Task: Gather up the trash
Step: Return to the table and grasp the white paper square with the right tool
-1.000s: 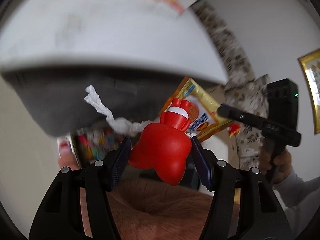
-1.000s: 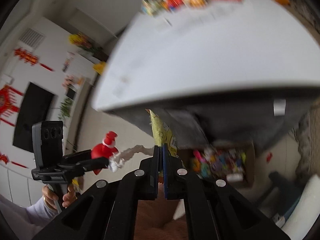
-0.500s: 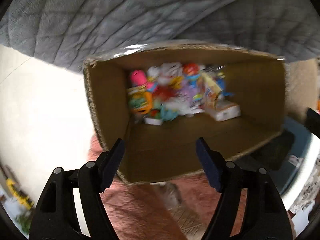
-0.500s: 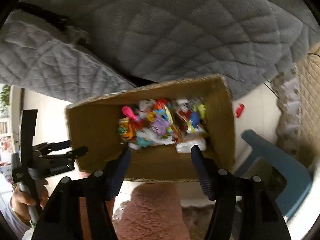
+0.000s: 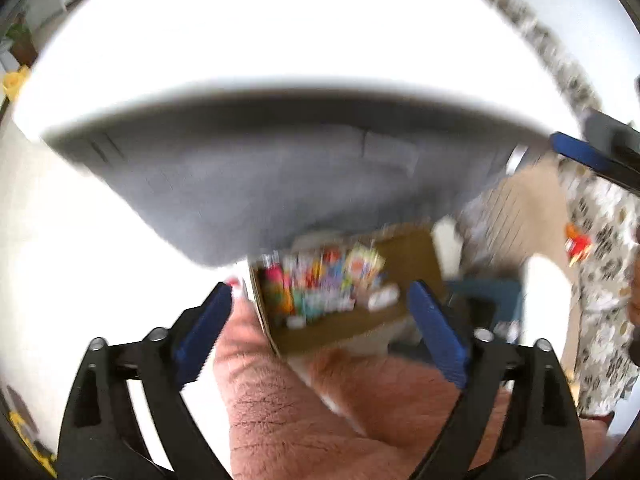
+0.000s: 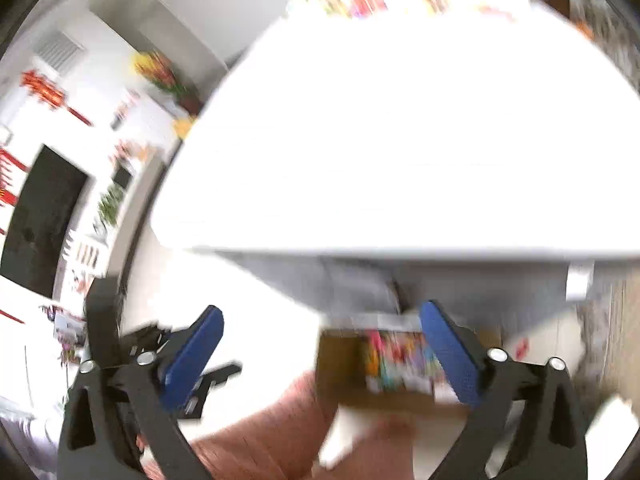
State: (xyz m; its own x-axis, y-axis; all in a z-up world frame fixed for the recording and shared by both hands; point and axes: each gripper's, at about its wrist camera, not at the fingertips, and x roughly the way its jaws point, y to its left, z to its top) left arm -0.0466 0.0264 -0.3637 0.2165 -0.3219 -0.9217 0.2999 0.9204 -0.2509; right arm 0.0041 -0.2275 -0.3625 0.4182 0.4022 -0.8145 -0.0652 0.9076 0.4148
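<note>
Gaping wide and empty, the left gripper [image 5: 320,320] and right gripper [image 6: 324,356] hover; ahead and below them sits the cardboard box [image 5: 404,256] already heaped with trash [image 5: 320,280]; blurred clutter remains far across the white table [image 6: 400,140], seemingly uncollected.

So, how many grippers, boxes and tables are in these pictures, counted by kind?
Grippers: 2, the left gripper and the right gripper, both open, empty.
Cardboard box: 1, trash inside too blurred to count.
White table: 1.
Total: 4.

Bright daylight, blown-out white table [image 6: 400,152], heavy motion blur (both views), fisheye-warped, dark-vignetted edges
</note>
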